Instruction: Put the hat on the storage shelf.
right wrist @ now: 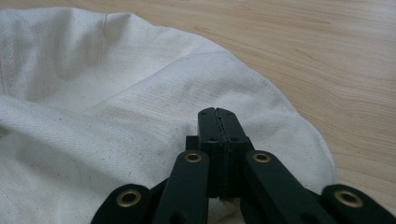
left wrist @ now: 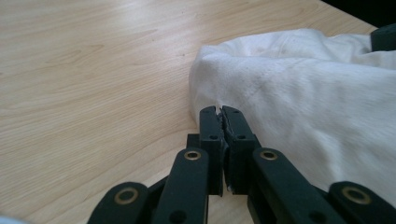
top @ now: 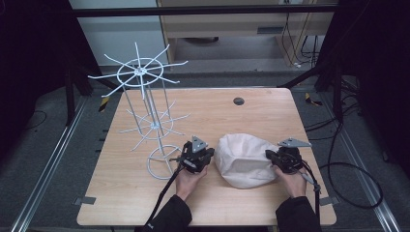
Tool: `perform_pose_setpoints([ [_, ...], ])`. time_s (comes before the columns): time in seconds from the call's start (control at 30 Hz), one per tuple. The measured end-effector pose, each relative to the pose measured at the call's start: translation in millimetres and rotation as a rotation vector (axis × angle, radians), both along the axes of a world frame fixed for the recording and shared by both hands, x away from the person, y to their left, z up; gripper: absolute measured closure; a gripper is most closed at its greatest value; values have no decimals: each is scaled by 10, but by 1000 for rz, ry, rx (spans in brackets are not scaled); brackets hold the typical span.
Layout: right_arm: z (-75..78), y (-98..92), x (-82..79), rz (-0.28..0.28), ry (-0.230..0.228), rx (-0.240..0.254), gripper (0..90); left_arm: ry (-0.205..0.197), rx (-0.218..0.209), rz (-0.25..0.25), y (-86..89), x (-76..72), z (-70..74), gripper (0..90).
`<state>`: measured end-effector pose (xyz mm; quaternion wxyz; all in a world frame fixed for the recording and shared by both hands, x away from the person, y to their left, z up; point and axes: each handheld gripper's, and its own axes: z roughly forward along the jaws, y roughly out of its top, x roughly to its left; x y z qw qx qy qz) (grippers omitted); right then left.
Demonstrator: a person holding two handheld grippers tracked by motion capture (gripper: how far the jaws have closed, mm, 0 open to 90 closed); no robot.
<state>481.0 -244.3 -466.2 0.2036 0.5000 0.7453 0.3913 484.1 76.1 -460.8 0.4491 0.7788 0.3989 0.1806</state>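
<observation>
So the setup is a light wood table [top: 135, 193] with a small dark round disc [top: 238, 101] set into it near the far edge, sitting on a grey floor with metal rails [top: 53, 164] running along both sides. Dark framing all around, and pale cabinets [top: 227, 24] at the back of the room.

Going left to right: on the left half of the table there's one white wire rack [top: 145, 111], upright, with two tiers of spoke arms and a ring base. Just right of its base is the left gripper [top: 197, 159], held in the person's left hand [top: 189, 178]. In the left gripper view its jaws are pressed nearly together with just a sliver between the tips, right at the edge of the cloth bag [left wrist: 299, 88]; can't tell if any fabric is actually pinched.

Middle-right, near side: one cream cloth bag, lying crumpled on the wood.

Right of that, the right gripper [top: 273, 157] in the right hand [top: 291, 181], jaws fully together, tips hanging over the bag's right side in the right gripper view, nothing visibly caught.

Count: one rack, one bag, two grippers, two hands, one disc. Black cables [top: 348, 169] loop on the floor far right.
</observation>
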Motion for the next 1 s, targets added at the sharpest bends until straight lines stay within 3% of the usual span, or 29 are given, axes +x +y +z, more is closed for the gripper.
perform_pose_setpoints([
  [0.17, 11, -2, -32, -2, -10, -20, 900, -24, -27, -50, 93, -342, 129, 897],
  [0.23, 13, 8, -55, -8, -7, -18, 900, -29, -19, -79, 79, -463, 146, 897],
  [0.43, 22, -6, -97, -11, -17, -13, 900, -12, -13, -162, -140, -647, 99, 897],
  [0.67, 22, -9, -102, -10, -16, -12, 900, 15, 19, -210, -402, -676, -31, 898],
  [0.8, 26, -12, -113, -6, -19, -20, 900, 26, 62, -185, -434, -590, -82, 898],
  [1.0, 30, -11, -208, 10, -13, -17, 900, 34, 71, -136, -366, -449, -85, 899],
])
